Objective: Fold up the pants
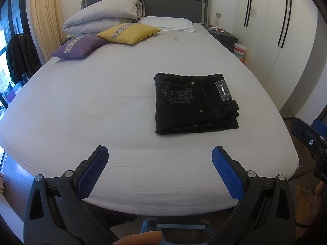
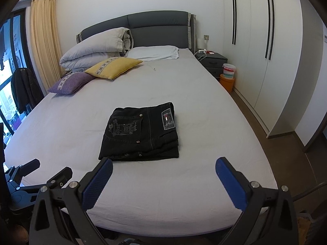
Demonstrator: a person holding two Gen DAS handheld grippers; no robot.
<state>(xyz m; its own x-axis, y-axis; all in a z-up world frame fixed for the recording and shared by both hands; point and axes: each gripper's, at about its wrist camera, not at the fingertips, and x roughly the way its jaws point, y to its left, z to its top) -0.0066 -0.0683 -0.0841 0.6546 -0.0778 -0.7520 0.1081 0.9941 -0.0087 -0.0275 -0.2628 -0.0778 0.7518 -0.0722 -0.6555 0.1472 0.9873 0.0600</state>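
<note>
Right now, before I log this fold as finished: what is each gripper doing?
Left gripper: open, holding nothing, short of the folded black denim pants.
Right gripper: open, holding nothing.

Count on the bed
There was one folded pair of pants [image 1: 194, 104], two cushions [image 1: 128, 33], one white pillow [image 1: 167, 23], and two grippers [image 1: 160, 157].

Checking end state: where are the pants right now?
The black pants lie folded on the bed, right of centre in the left wrist view, ahead of both open grippers and well short of the yellow cushion.
</note>
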